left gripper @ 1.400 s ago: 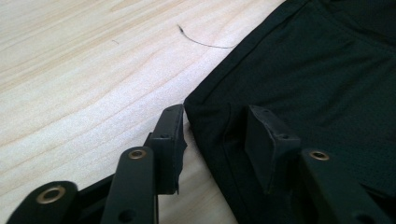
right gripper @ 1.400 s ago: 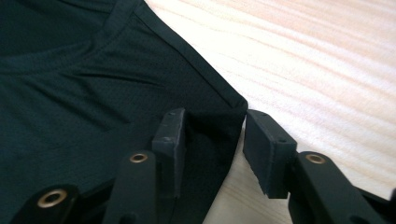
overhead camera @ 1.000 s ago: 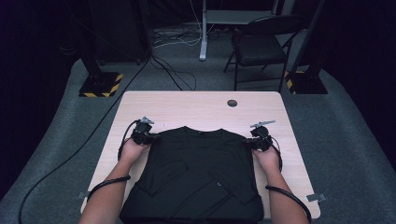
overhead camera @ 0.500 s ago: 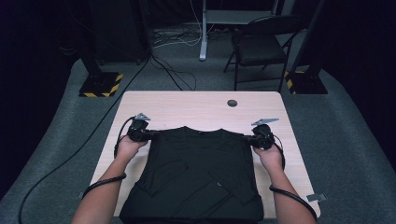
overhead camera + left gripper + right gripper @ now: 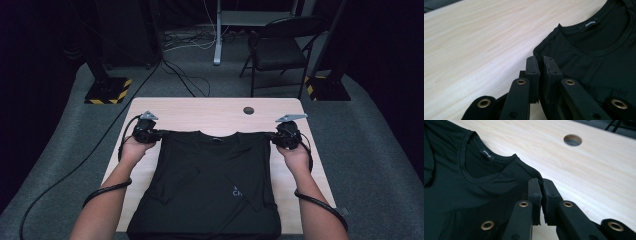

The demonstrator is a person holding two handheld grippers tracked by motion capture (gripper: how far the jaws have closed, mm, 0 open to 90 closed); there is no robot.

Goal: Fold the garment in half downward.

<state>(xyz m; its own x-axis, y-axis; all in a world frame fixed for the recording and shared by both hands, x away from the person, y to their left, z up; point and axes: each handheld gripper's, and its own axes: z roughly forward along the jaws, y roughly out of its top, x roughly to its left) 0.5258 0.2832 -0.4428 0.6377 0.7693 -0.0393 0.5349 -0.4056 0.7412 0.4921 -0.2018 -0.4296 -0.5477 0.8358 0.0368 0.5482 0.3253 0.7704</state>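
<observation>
A black T-shirt point(image 5: 215, 185) lies front up on the light wooden table point(image 5: 200, 112), collar toward the far edge, its sleeves folded in. My left gripper point(image 5: 156, 133) is shut on the shirt's left shoulder, and the cloth is pinched between its pads point(image 5: 541, 66). At the other shoulder my right gripper point(image 5: 272, 137) is shut on the fabric in the same way point(image 5: 541, 185). Both shoulders are raised a little off the table and the top edge is stretched straight between the grippers. The collar point(image 5: 599, 37) with its small label point(image 5: 486, 153) sags between them.
A round hole point(image 5: 248, 110) sits in the table past the collar. A folding chair point(image 5: 280, 50) and a stand with striped base point(image 5: 107, 90) are on the floor beyond the table. Cables trail from both grippers along my forearms.
Both grippers have risen with the shirt's shoulders, pulling the top edge up off the table and taut.
</observation>
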